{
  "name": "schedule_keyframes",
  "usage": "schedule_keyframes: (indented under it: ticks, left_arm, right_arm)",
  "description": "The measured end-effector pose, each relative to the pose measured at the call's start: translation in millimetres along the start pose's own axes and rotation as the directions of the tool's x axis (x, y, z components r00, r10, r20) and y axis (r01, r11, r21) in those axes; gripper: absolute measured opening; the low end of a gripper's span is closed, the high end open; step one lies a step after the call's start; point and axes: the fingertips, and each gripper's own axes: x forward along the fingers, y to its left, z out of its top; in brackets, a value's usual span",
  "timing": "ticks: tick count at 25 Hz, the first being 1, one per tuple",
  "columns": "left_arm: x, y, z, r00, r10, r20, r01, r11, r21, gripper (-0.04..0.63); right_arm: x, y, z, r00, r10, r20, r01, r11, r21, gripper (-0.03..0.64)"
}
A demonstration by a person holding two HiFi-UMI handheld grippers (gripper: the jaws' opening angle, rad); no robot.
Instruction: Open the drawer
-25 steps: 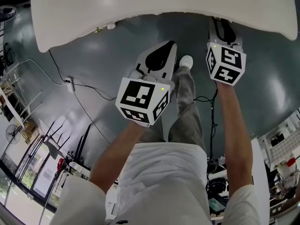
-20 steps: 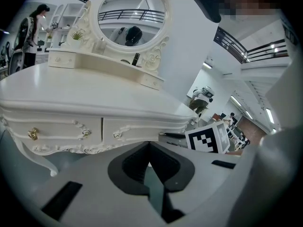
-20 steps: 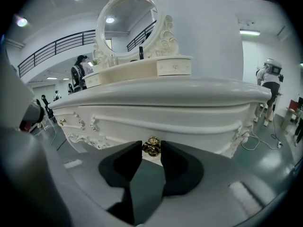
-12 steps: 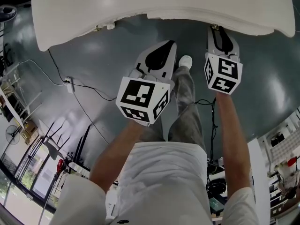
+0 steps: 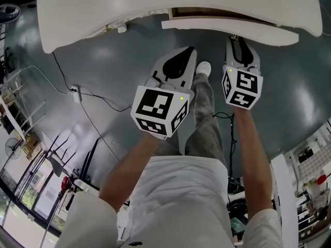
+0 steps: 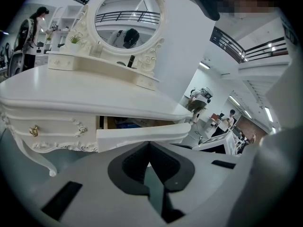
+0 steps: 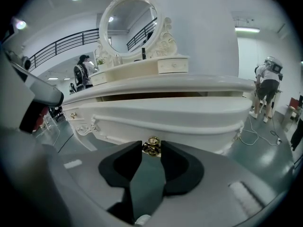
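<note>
the part-open drawer (image 7: 189, 112), just under the surface (image 7: 180, 86), is gripped at its gold knob (image 7: 152, 146) by the right hand-held gripper (image 7: 151, 148); the left hand-held gripper (image 6: 148, 145) is closed, empty. the knob could be lost if pulled askew.

The drawer (image 5: 227, 25) is projecting forward from under the dressing table (image 5: 103, 9) top. The mirror (image 6: 127, 20) is standing on that top, at the rear. The drawer knob (image 7: 152, 146) is sitting between the right gripper (image 5: 237, 40)'s jaws, with the left gripper (image 5: 189, 50) hanging to its left.
</note>
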Motion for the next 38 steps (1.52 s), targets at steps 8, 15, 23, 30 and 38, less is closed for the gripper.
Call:
schedule_keyframes:
  ticks: [8,15,23,30,38]
  left_arm:
    - [-6,-7,-4,1.0,0.003,0.006,-0.003,1.0,-0.002,0.008]
    - [-11,-12,-6,1.0,0.001,0.006,-0.001,1.0,0.001,0.008]
    - [-16,-19,-10,1.0,-0.001,0.007,0.001,1.0,0.006,0.008]
    - [-18,-17,-9,1.0,-0.001,0.006,0.001,1.0,0.005,0.008]
    - [-21,-24,-9,1.0,-0.005,0.003,0.005,1.0,0.007,0.008]
  right_arm:
    - [-18,4,-15,1.0,0.009,-0.021,-0.01,1.0,-0.003,0.135]
    - [-32,8,-28,0.999,0.016,-0.04,-0.016,1.0,0.006,0.135]
    - [-48,10,-44,0.998,0.022,-0.06,-0.021,1.0,0.011,0.135]
    - [-55,13,-51,0.996,0.028,-0.08,-0.027,0.999,0.017,0.135]
    - [-72,13,-65,0.992,0.037,-0.118,-0.033,0.999,0.036,0.136]
